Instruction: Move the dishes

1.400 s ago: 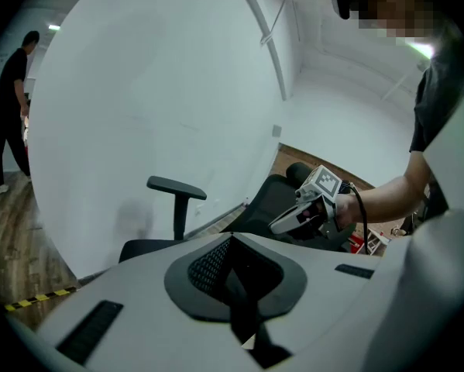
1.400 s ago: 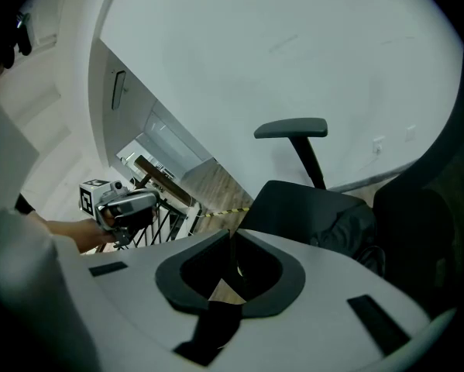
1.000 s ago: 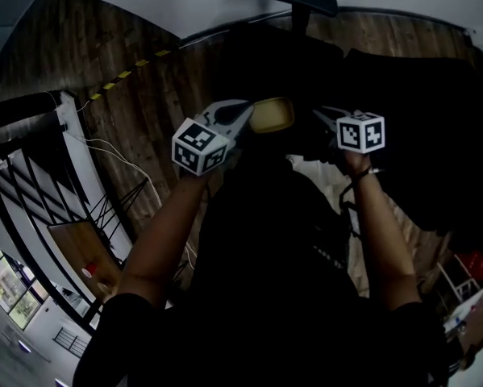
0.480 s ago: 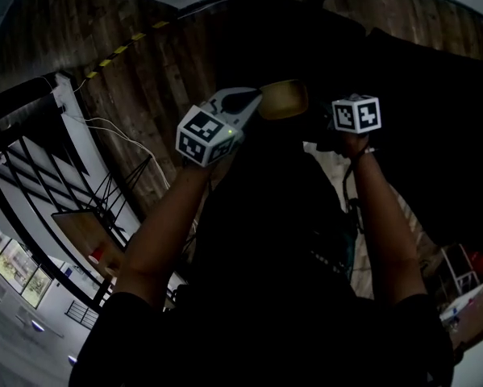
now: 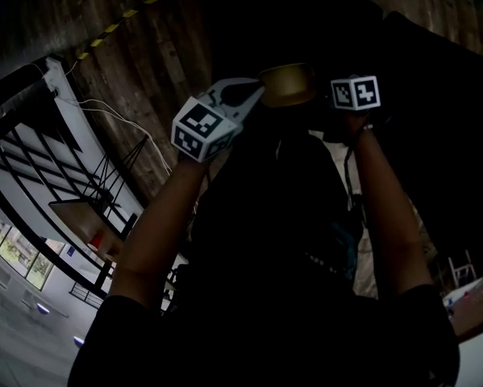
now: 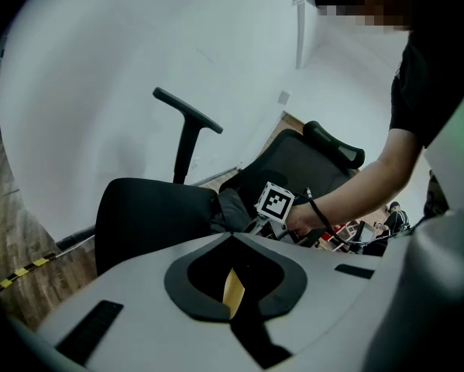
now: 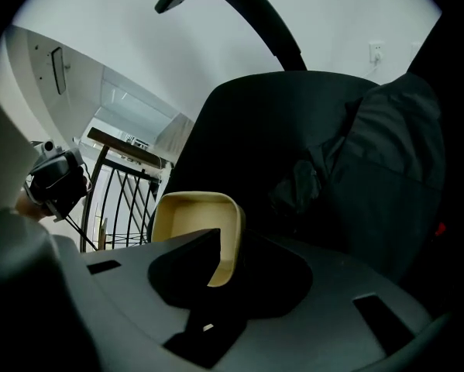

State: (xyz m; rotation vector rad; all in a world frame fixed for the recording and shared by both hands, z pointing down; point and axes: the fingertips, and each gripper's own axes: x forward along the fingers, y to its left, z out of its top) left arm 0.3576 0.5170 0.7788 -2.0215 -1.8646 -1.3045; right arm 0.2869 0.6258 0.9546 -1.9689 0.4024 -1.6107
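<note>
Left claw [image 6: 233, 289] grips 1 edge of the yellow dish [image 5: 287, 84], right claw [image 7: 224, 254] pinches its rim; dish sits at 12 o'clock, black office chair [image 7: 293, 130] behind.

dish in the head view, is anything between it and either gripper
Nothing visible does. The dish is clamped from both sides: the left gripper is shut on its thin rim, the right gripper on its side wall. Where it has to go is not in view.
</note>
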